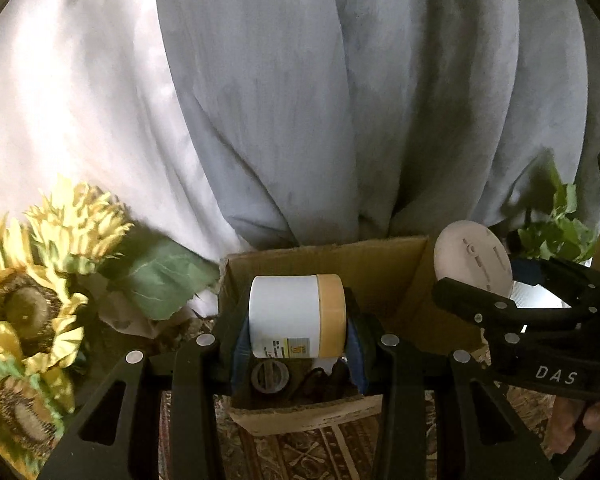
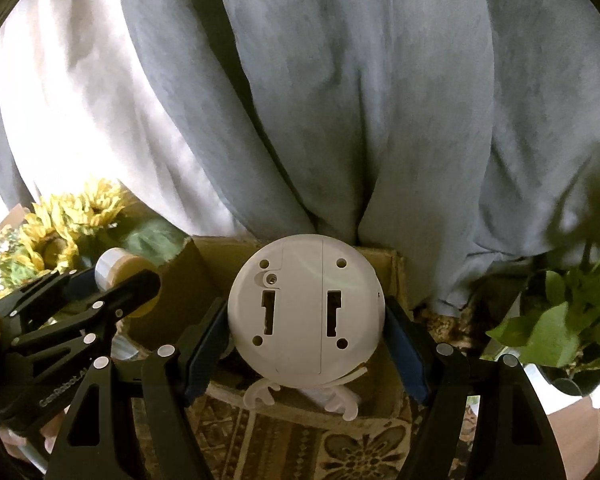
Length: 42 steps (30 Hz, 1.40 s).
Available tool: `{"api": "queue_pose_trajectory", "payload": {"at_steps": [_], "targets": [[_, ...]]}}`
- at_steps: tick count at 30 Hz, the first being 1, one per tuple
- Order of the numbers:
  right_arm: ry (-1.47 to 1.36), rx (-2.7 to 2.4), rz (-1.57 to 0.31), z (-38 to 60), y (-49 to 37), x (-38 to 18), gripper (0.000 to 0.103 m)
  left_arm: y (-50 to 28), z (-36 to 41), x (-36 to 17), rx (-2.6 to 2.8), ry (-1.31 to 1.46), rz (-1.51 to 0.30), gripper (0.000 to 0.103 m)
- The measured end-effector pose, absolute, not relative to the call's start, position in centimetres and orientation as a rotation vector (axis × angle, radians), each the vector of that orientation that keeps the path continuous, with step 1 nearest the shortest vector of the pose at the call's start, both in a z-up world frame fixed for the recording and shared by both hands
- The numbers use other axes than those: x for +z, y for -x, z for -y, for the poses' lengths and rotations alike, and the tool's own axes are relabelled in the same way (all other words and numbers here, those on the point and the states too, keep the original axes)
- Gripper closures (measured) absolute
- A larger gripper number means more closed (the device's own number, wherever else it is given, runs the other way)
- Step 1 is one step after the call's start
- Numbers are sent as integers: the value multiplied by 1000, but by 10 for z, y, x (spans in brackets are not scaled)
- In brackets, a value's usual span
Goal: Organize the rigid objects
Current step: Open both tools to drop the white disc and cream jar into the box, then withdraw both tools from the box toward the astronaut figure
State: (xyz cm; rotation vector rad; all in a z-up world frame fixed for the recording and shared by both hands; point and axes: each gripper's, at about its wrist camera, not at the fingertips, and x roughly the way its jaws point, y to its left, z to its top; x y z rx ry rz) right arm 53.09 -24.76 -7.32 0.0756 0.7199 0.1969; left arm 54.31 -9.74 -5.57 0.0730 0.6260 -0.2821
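Observation:
My left gripper [image 1: 296,344] is shut on a white jar with a tan lid [image 1: 296,316], held sideways over the open cardboard box [image 1: 384,272]. My right gripper [image 2: 306,340] is shut on a round white plastic device [image 2: 306,308], its flat back with two slots facing the camera, above the same box [image 2: 384,408]. The device also shows in the left wrist view [image 1: 472,260], and the jar in the right wrist view [image 2: 124,268]. Small items lie in the box bottom, partly hidden.
Grey curtains [image 1: 340,100] hang behind the box. Sunflowers [image 1: 40,280] stand to the left and a green potted plant [image 2: 560,320] to the right. A patterned rug [image 2: 340,448] lies under the box.

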Motion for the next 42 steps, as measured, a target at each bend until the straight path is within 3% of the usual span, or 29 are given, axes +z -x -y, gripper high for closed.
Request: {"api": "queue_pose_trajectory", "payload": {"at_steps": [14, 15, 17, 22, 42], "targets": [[-76, 196, -848, 249, -566, -113, 28, -572, 100, -83, -252, -116, -723, 63], [-75, 198, -856, 248, -568, -115, 28, -573, 100, -85, -252, -116, -729, 61], [-80, 201, -867, 248, -570, -117, 27, -574, 100, -86, -241, -119, -734, 45], [-53, 168, -849, 247, -568, -113, 24, -566, 98, -82, -220, -121, -717, 43], [-32, 120, -709, 236, -461, -56, 24, -440, 66, -27, -161, -124, -542, 13]]}}
